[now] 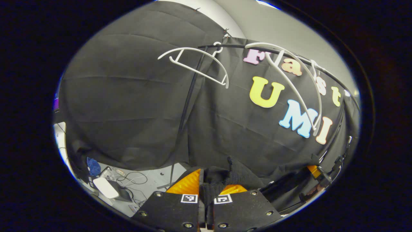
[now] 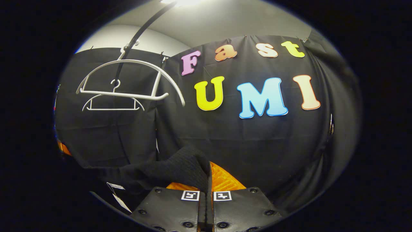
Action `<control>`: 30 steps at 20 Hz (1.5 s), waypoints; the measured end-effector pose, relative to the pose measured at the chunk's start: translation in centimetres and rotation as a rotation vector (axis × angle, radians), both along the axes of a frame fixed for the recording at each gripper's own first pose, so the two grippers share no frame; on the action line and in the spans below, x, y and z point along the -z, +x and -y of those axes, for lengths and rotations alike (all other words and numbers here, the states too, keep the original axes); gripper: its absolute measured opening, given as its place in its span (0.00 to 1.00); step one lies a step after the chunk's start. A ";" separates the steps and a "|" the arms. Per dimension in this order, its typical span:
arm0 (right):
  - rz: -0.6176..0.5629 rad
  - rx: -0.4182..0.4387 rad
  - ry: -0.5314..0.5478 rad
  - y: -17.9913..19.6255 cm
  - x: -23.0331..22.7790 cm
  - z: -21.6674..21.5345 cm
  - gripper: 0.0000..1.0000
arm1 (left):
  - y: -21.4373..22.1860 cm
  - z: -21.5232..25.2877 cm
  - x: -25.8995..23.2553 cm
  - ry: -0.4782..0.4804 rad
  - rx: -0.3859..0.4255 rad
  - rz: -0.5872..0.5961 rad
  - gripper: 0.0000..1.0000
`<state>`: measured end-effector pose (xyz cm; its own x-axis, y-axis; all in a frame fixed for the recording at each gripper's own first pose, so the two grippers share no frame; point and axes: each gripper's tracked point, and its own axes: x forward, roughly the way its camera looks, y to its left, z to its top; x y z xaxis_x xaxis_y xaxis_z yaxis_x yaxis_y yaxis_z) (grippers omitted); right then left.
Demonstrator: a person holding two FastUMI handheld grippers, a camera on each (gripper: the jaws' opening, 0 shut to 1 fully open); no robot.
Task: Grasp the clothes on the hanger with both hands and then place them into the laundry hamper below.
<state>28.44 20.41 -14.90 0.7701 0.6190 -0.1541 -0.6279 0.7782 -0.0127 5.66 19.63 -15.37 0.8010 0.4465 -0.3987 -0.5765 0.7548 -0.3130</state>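
Both the left gripper (image 1: 208, 187) and the right gripper (image 2: 209, 180) are clamping the dark knit garment (image 2: 167, 170), which is hanging stretched between them below the bare hangers (image 2: 128, 80), so the hamper presumably lies straight down.

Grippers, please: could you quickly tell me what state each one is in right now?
Left gripper: closed on the black garment.
Right gripper: closed on the same black garment.
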 end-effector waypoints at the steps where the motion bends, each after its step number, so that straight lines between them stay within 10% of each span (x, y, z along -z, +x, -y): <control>1: -0.013 0.012 -0.010 -0.5 0.3 0.6 0.02 | 0.1 -0.1 0.3 0.008 0.011 -0.013 0.04; 20: -0.232 0.449 -0.078 -16.4 1.6 5.8 0.02 | 2.5 4.1 1.5 0.150 0.661 -0.034 0.04; 30: -0.342 0.482 -0.066 -19.6 4.8 6.3 0.02 | 2.4 5.2 2.2 0.122 0.732 -0.073 0.05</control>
<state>8.83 14.09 -19.70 0.8617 0.1927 -0.4694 -0.1811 0.9810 0.0702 8.11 14.45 -17.56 0.8840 -0.1467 -0.4439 0.0710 0.9806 -0.1827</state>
